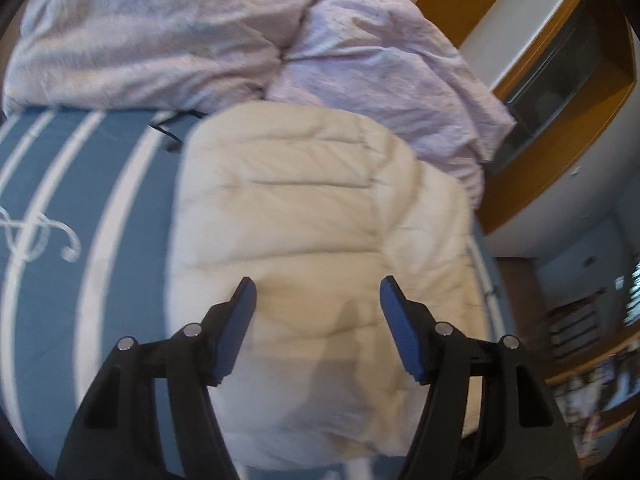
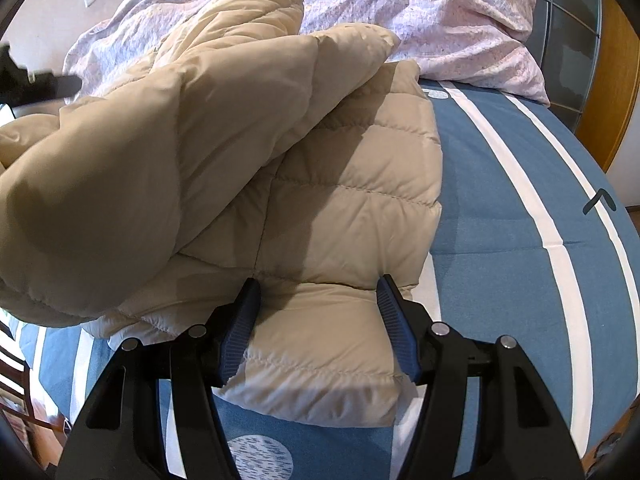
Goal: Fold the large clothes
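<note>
Both tools gape, gripping nothing: left gripper [image 1: 318, 286] over the blurred beige puffer jacket [image 1: 320, 216], right gripper [image 2: 318, 288] astride its hem, sleeve cut off toward nine o'clock.

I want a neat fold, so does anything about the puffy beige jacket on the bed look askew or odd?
Yes. In the right wrist view, the beige jacket is bunched: its upper layers lie heaped and slanted across the flat quilted panel beneath, with edges not lined up. No tear or stain is visible. The rumpled pink duvet lies behind it.
</note>
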A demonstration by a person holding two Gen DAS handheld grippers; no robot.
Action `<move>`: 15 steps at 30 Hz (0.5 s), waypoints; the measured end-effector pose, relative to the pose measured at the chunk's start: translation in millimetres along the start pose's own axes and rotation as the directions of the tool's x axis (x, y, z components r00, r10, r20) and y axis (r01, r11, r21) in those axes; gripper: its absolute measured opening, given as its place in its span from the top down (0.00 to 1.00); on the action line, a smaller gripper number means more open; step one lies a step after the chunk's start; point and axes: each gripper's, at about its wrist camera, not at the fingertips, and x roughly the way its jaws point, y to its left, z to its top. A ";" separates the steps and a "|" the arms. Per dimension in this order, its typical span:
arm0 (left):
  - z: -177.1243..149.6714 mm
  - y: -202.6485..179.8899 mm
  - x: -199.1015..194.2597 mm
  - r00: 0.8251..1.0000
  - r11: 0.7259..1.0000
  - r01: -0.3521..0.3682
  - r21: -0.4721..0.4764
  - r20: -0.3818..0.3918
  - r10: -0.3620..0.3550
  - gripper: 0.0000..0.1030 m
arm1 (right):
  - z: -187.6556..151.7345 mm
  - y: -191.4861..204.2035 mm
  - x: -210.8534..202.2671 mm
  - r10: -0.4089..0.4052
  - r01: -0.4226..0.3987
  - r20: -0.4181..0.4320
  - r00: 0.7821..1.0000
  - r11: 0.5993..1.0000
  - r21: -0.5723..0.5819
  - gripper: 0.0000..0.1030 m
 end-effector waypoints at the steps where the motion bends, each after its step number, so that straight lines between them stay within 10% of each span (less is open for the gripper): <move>1: -1.3 2.0 0.0 1.000 1.000 -0.022 0.011 0.007 0.022 0.37 | -0.1 0.0 -0.1 0.000 0.000 0.000 1.000 1.000 0.001 0.39; 15: -25.1 -2.4 41.3 0.997 0.998 -0.049 0.037 -0.054 0.051 0.30 | 1.5 -6.0 -0.6 0.019 -0.019 0.000 1.000 1.000 0.015 0.38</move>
